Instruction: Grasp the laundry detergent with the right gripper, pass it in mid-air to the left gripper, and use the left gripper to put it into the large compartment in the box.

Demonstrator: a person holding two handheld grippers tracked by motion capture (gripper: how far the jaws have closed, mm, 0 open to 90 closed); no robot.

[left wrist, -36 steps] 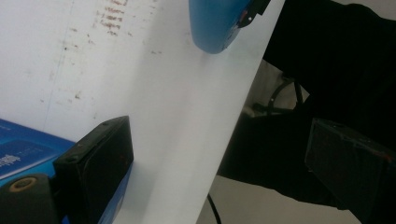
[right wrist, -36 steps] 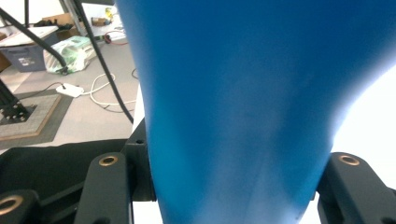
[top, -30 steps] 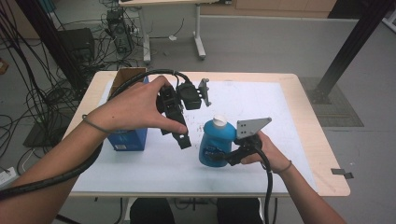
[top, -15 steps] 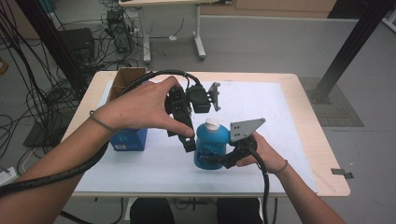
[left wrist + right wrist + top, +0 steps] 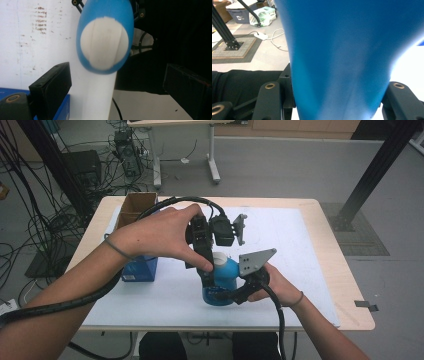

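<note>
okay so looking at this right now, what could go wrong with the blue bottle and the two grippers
1. The left gripper is open above the white cap, which sits off-centre between its fingers; closing now might catch only the cap's edge.
2. The right gripper clamps the blue bottle low on its body, so a hard twist on top could turn or tip it.

Probably a lab: loose cables [image 5: 35, 220], black frame post [image 5: 372, 170], bare grey floor [image 5: 280, 170].
</note>
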